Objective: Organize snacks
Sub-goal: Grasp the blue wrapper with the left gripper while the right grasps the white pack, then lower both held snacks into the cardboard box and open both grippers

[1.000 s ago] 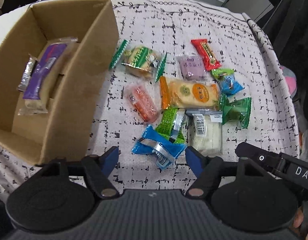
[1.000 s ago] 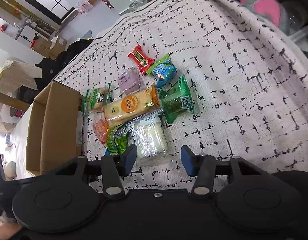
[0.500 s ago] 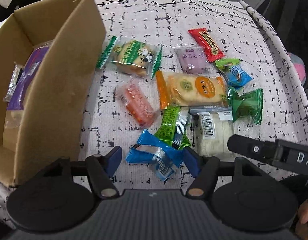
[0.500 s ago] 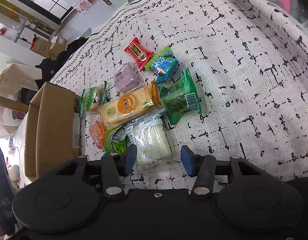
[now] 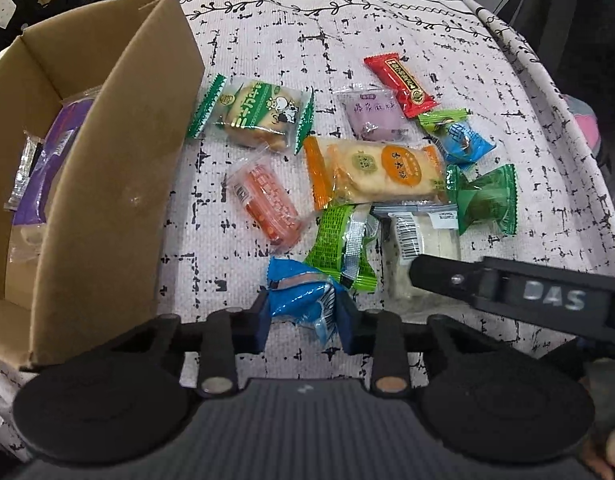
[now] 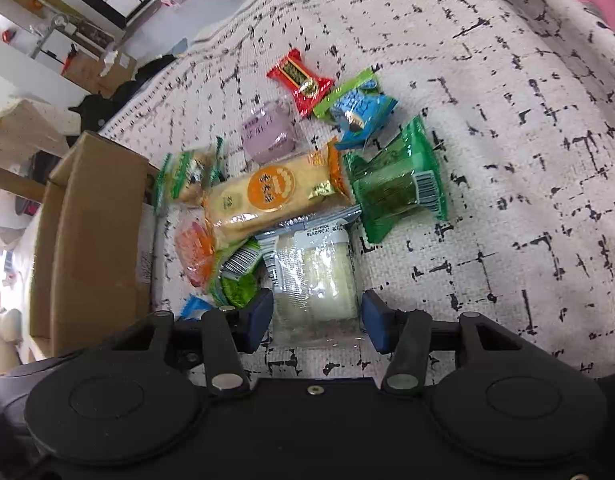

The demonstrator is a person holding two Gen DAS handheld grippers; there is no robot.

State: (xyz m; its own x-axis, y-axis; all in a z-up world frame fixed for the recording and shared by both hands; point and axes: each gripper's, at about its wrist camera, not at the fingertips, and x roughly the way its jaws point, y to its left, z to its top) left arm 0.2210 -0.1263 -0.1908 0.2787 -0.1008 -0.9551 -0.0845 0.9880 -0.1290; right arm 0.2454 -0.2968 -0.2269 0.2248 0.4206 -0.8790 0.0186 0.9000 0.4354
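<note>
Left wrist view: the left gripper (image 5: pixel 303 316) is pointing steeply down at the cloth-covered surface (image 5: pixel 387 40), its jaws closing on the blue packet (image 5: pixel 299 296), whose crumpled wrapper is sitting between the pads and bulging against both.
Blue packet axis: it is lying with its long side running away from the camera, the far sealed end pointing toward the light green packet (image 5: pixel 343 246) that it is touching.
Right wrist view: the right gripper (image 6: pixel 317 316) is hanging over the clear white-filled packet (image 6: pixel 313 280), jaws standing about half open on either side of it; whether the pads are pressing it I cannot tell.
White packet axis: its long side is running straight away from the camera, the labelled end pointing toward the orange cracker pack (image 6: pixel 275 196).
Cracker pack axis: it is lying crosswise to the white packet, its end overlapping the packet's far edge.
Box: the cardboard box (image 5: pixel 99 168) is standing open just left of the pile.
Only the left view is showing: a purple pack (image 5: pixel 47 160) lying inside the box, and the right gripper's black arm reaching in from the right edge.
Only the right view is showing: the barcode on the dark green packet (image 6: pixel 399 184) and the white packet's whole length.
</note>
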